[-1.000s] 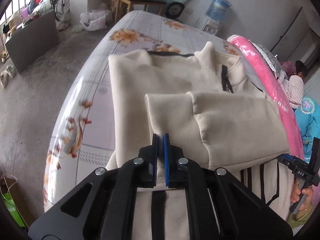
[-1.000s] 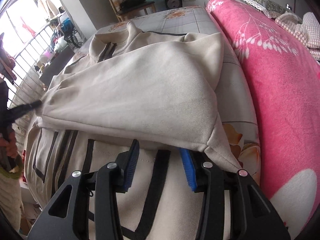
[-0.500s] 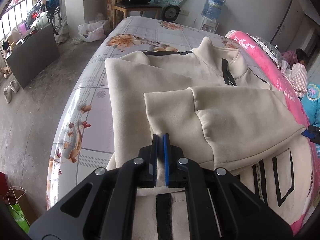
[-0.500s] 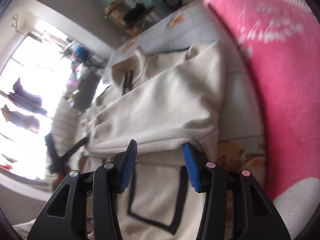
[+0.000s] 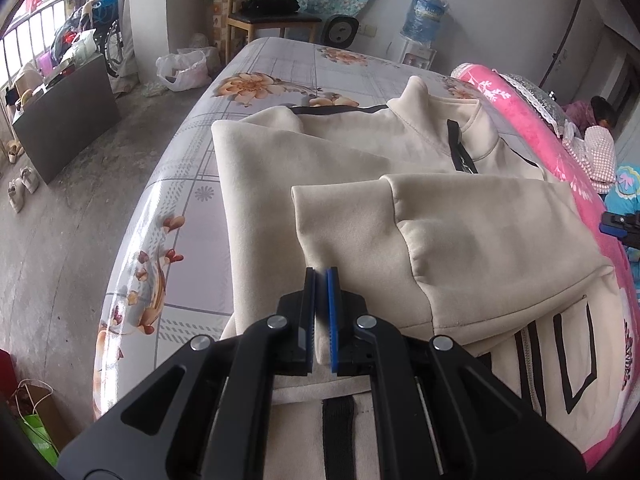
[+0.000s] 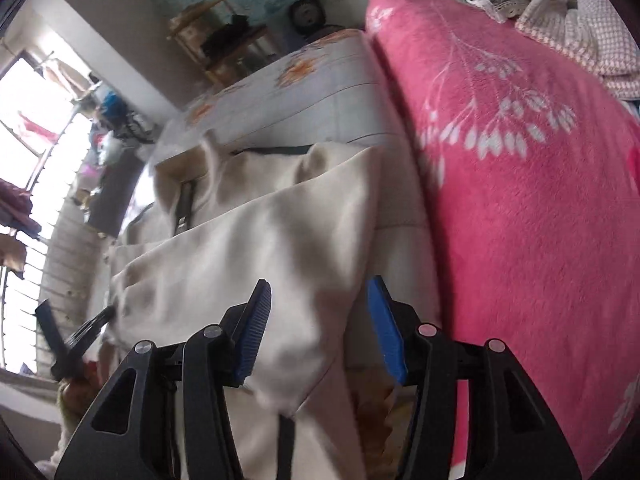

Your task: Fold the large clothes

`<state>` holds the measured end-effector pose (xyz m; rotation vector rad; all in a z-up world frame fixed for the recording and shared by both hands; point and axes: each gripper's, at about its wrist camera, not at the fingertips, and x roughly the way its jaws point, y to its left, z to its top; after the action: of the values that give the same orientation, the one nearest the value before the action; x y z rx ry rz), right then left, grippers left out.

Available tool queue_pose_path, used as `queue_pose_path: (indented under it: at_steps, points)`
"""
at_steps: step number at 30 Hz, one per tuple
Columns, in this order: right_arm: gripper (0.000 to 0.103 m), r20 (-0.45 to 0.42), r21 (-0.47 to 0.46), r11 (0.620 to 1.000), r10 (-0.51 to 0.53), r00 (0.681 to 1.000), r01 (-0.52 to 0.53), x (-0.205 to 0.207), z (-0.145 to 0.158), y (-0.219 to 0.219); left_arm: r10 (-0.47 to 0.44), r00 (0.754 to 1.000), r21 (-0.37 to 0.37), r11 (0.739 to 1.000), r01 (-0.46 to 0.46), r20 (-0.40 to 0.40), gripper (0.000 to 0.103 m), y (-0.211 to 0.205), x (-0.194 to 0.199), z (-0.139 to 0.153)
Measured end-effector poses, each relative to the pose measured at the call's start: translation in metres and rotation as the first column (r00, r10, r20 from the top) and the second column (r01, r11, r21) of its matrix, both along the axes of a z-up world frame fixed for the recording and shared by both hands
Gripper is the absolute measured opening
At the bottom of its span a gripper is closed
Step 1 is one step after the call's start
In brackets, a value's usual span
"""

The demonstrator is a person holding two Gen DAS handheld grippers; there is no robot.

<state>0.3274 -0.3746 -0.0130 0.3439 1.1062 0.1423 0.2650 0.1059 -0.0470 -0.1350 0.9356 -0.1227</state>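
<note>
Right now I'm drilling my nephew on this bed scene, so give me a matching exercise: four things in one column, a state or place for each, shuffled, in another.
Things:
1. left claw
2. right claw
3. pink blanket
4. water jug

States or places:
A. beside the cream jacket, on the bed
B. open
C. against the far wall
D. shut on cream fabric

Pairs: 1-D, 2-B, 3-A, 4-C

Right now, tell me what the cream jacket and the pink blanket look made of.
Cream jacket with black trim: soft, matte, fleecy knit, probably sweatshirt cotton; it folds thickly and has stitched seams. Pink blanket with white sprigs: plush fleece, likely synthetic; fuzzy nap shows.
</note>
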Motion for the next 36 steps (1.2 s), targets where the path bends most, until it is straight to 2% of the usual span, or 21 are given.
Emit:
queue_pose_path:
  at_steps: [3,5,7,8,10,13,16,18,20,22,24,26,28,29,31,32,34,35,36]
  points:
    - [0.044,0.004,-0.144,0.988,-0.049,0.999,0.049,0.03,-0.018,0.005,0.002,1.0,0.02,1.0,-0.002,0.011,0.005,0.001,-0.002,-0.001]
    - [0.042,-0.002,-0.151,0.986,-0.072,0.997,0.07,0.046,-0.03,0.002,0.012,1.0,0.053,0.999,-0.013,0.017,0.003,0.001,-0.002,-0.003]
    - [0.016,0.036,-0.16,0.986,-0.049,0.998,0.054,0.054,-0.029,0.002,0.032,0.999,0.093,0.995,-0.034,0.021,0.0,0.005,-0.001,-0.005]
    - [0.007,0.047,-0.145,0.989,-0.02,0.999,0.026,0.055,-0.027,0.005,0.033,0.999,0.082,0.996,-0.035,0.02,0.0,0.009,0.0,-0.006]
    - [0.006,0.091,-0.167,0.986,0.0,0.996,0.015,0.052,-0.017,0.009,0.033,0.999,0.045,0.998,-0.034,0.021,0.0,0.016,0.002,-0.005]
    - [0.005,0.192,-0.191,0.981,0.016,0.981,0.022,0.042,0.005,0.008,0.023,0.998,0.056,0.998,-0.026,0.057,0.0,0.017,0.001,0.002]
    - [0.005,0.184,-0.249,0.968,0.022,0.983,0.025,0.047,-0.002,0.009,0.018,0.997,0.061,0.998,-0.023,0.075,0.0,0.015,0.002,0.006]
    - [0.006,0.142,-0.336,0.942,0.028,0.989,0.021,0.055,-0.021,0.013,0.018,0.997,0.057,0.998,-0.022,0.073,0.0,0.015,0.004,0.006]
    - [0.011,0.146,-0.395,0.918,0.023,0.989,0.036,0.055,-0.026,0.014,0.02,0.998,0.044,0.999,-0.023,0.065,0.0,0.015,0.004,0.007]
    - [0.012,0.176,-0.46,0.882,-0.026,0.984,0.106,0.05,-0.018,0.011,0.016,0.997,0.026,1.0,-0.018,0.071,0.0,0.016,0.001,0.01]
    - [0.015,0.205,-0.461,0.878,-0.034,0.978,0.127,0.041,-0.003,0.007,-0.003,0.997,0.018,1.0,0.002,0.08,0.0,0.014,-0.004,0.014]
    - [0.016,0.213,-0.399,0.914,0.015,0.977,0.073,0.026,0.015,0.009,-0.034,0.996,0.011,0.999,0.034,0.079,0.001,0.01,-0.007,0.015]
    - [0.021,0.196,-0.344,0.937,0.127,0.972,-0.053,0.013,0.021,0.022,-0.049,0.997,0.014,0.999,0.048,0.065,0.003,0.005,-0.007,0.011]
    - [0.025,0.177,-0.338,0.931,0.206,0.962,-0.137,0.004,0.021,0.034,-0.053,0.997,0.012,0.999,0.052,0.054,0.003,0.002,-0.006,0.008]
    - [0.025,0.111,-0.319,0.905,0.332,0.937,-0.282,-0.009,0.012,0.054,-0.055,0.998,0.012,0.998,0.054,0.027,0.004,-0.003,-0.004,-0.001]
    - [0.025,0.069,-0.338,0.883,0.368,0.927,-0.326,-0.014,0.004,0.061,-0.052,0.998,0.017,0.999,0.051,0.022,0.004,-0.004,-0.003,-0.005]
    - [0.026,-0.053,-0.458,0.809,0.39,0.919,-0.369,-0.021,-0.022,0.064,-0.044,0.999,0.011,0.999,0.044,0.027,0.004,-0.004,-0.004,-0.009]
    - [0.027,-0.079,-0.487,0.793,0.377,0.923,-0.366,-0.023,-0.03,0.057,-0.043,0.999,0.004,0.999,0.043,0.028,0.004,-0.003,-0.004,-0.009]
    - [0.028,-0.07,-0.472,0.804,0.374,0.925,-0.361,-0.025,-0.029,0.05,-0.04,0.999,-0.001,0.999,0.04,0.026,0.004,-0.001,-0.005,-0.009]
